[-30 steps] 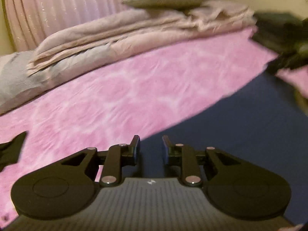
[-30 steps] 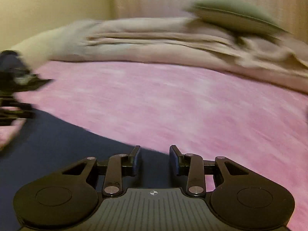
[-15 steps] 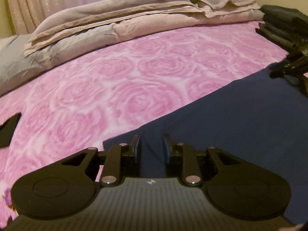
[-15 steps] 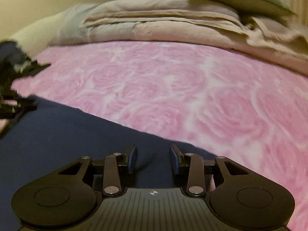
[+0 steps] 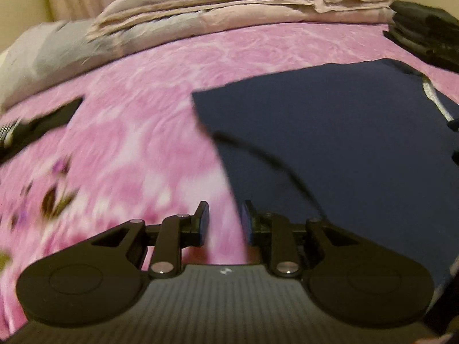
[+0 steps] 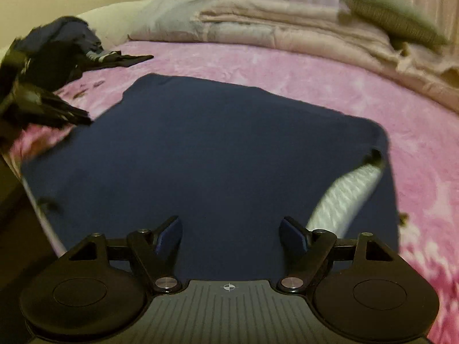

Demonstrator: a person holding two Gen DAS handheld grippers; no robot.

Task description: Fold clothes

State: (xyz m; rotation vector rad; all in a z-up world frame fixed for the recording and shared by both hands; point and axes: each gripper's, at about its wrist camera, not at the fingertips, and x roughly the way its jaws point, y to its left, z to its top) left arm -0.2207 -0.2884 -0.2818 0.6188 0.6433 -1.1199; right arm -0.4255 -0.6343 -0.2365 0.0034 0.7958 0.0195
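Right tool (image 6: 231, 235) just sprung wide, nothing between pads; navy garment (image 6: 218, 154) dropped flat on bed (image 6: 315, 74). Left tool (image 5: 225, 223) narrow, gripping nothing, at garment's 9 o'clock edge. Fold released; next grab pending.

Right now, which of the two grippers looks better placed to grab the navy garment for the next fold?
Probably the right gripper: its jaws have just opened wide, directly over the navy garment. The left gripper, narrower, sits over pink bedspread at its edge.

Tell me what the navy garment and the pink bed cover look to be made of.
Navy garment: apparently a soft matte knit, lying flat without shine; a pale ribbed band shows at one edge. Pink bed cover: seemingly plush fleece with a raised rose pattern, though blur leaves this uncertain.
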